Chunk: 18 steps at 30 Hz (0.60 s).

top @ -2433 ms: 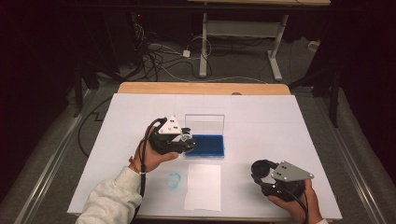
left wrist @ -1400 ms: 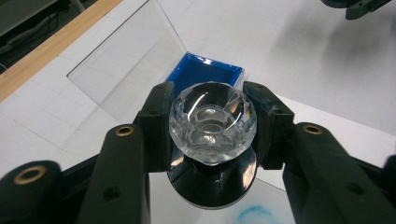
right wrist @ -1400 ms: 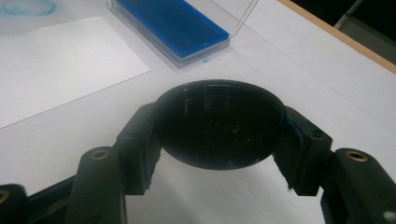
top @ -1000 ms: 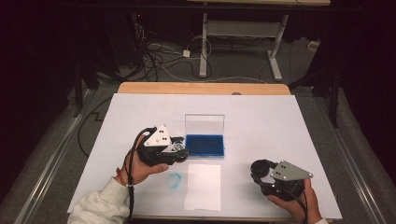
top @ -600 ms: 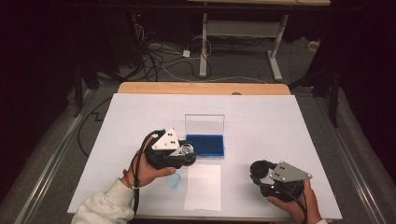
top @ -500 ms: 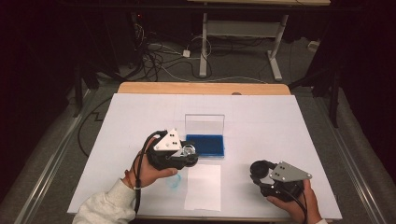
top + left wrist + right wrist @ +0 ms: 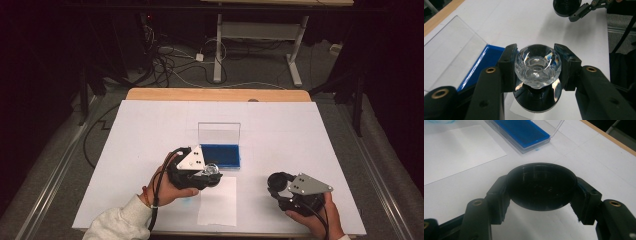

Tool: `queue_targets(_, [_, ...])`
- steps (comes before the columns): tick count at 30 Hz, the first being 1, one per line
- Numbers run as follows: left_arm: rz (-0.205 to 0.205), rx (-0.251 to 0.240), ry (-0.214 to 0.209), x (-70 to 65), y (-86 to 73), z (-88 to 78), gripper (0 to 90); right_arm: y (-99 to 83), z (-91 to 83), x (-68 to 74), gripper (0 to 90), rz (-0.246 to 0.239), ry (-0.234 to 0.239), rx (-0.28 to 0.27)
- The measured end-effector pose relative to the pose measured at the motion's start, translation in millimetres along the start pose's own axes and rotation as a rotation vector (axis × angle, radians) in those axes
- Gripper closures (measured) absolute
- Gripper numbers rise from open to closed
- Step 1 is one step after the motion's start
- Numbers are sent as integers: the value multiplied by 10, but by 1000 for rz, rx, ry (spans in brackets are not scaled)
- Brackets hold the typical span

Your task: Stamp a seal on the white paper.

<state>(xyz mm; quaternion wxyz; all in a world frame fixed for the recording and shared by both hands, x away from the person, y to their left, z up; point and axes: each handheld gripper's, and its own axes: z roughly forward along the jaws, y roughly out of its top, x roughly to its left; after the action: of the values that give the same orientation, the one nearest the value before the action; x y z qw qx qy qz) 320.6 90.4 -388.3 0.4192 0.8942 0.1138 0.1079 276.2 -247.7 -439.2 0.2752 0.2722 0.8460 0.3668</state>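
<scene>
My left gripper [image 7: 212, 172] is shut on a stamp [image 7: 537, 65] with a clear faceted knob and a round black base. It hovers at the near left corner of the blue ink pad [image 7: 219, 156], just above the top edge of a white paper sheet [image 7: 217, 200]. The ink pad's clear lid [image 7: 219, 132] stands open behind it. Near the table's front right, my right gripper [image 7: 277, 185] is shut on a round black cap [image 7: 541, 187], held a little above the white table cover [image 7: 300, 130].
The wooden table edge [image 7: 215, 94] runs along the far side. Beyond it, on the floor, are cables and a white desk frame [image 7: 260, 30]. A faint blue mark [image 7: 441, 121] lies beside the paper near the left hand.
My left gripper has moved right and toward the near edge with the stamp, from left of the ink pad to its near corner over the paper. The right gripper has stayed put.
</scene>
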Motion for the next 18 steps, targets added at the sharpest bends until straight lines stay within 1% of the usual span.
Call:
queue_targets(2, [4, 4, -4, -20, 4, 36, 547, -1, 1, 0, 387, 1, 2, 3])
queue_targets(7, [14, 24, -37, -62, -8, 142, 547, -2, 3, 2, 386, 0, 3, 6])
queue_targets(9, [19, 26, -49, -76, -22, 183, 547, -3, 3, 1, 386, 0, 3, 6])
queue_targets(13, [29, 46, -68, -108, -59, 267, 547, -4, 7, 6, 386, 0, 4, 9])
queue_targets(16, [41, 67, -75, -133, -79, 332, 547, -5, 7, 7, 386, -3, 2, 10])
queue_targets(18, [38, 70, -76, -144, -94, 371, 547, -6, 8, 5, 386, -2, 2, 10])
